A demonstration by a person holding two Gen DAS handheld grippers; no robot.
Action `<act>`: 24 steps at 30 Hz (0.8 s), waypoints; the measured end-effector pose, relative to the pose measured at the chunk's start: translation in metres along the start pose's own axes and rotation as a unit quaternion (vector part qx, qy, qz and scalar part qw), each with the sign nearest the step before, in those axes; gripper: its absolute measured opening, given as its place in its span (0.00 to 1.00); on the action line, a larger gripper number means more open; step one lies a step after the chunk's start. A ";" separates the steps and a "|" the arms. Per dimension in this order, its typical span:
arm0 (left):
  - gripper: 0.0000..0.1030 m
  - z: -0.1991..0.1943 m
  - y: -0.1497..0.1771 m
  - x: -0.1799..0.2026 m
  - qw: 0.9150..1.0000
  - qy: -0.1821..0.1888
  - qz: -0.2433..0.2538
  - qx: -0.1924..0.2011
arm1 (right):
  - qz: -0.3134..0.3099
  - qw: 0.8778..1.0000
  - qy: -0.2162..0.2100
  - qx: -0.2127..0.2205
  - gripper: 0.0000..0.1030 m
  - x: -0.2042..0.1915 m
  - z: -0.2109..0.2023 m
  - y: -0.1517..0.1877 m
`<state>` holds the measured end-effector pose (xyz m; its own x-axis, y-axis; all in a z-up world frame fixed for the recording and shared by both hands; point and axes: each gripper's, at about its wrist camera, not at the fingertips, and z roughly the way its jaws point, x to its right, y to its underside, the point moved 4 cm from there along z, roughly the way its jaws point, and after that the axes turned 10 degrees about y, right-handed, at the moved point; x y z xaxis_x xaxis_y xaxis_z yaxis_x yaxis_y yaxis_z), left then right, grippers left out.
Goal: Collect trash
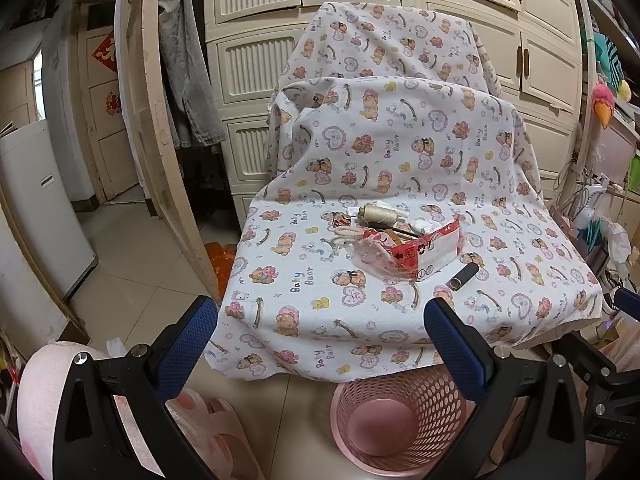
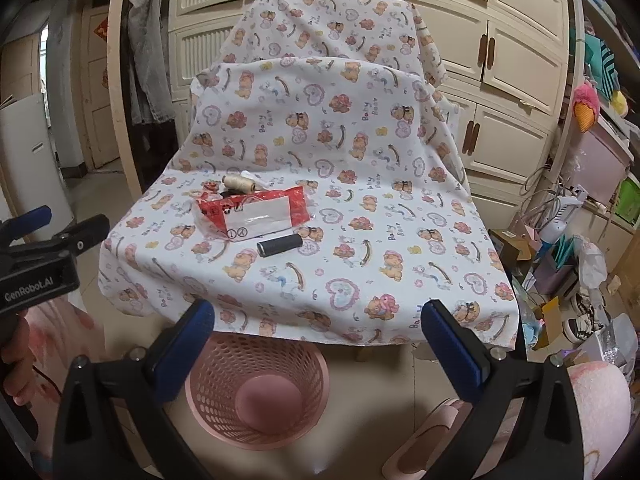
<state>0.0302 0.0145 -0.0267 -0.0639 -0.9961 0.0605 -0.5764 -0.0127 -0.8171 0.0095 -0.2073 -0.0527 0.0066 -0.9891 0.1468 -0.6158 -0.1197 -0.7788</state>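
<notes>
A red and clear plastic wrapper lies on a table draped in a bear-print cloth. Beside it lie a black thread spool, a cream thread spool and small bits. An empty pink mesh waste basket stands on the floor in front of the table. My left gripper is open and empty above the table's front edge. My right gripper is open and empty, above the basket.
Cream cabinets stand behind the draped chair back. A wooden door frame and white appliance are at left. Cluttered shelves, boxes and cables fill the right. Pink slippers lie on the floor.
</notes>
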 end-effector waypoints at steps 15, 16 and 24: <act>0.99 0.000 0.000 0.000 1.000 -0.001 -0.002 0.000 | 0.002 1.000 0.001 -0.003 1.00 0.000 0.002 0.000; 0.99 0.000 0.000 0.000 1.000 -0.001 -0.002 0.000 | 0.003 1.000 0.001 -0.003 1.00 0.000 0.001 0.000; 0.99 0.000 0.000 -0.001 1.000 -0.002 -0.003 0.001 | 0.003 1.000 0.002 -0.003 1.00 0.000 0.002 0.000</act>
<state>0.0298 0.0155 -0.0270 -0.0581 -0.9963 0.0634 -0.5752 -0.0185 -0.8178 0.0109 -0.2079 -0.0541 0.0009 -0.9895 0.1449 -0.6209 -0.1141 -0.7756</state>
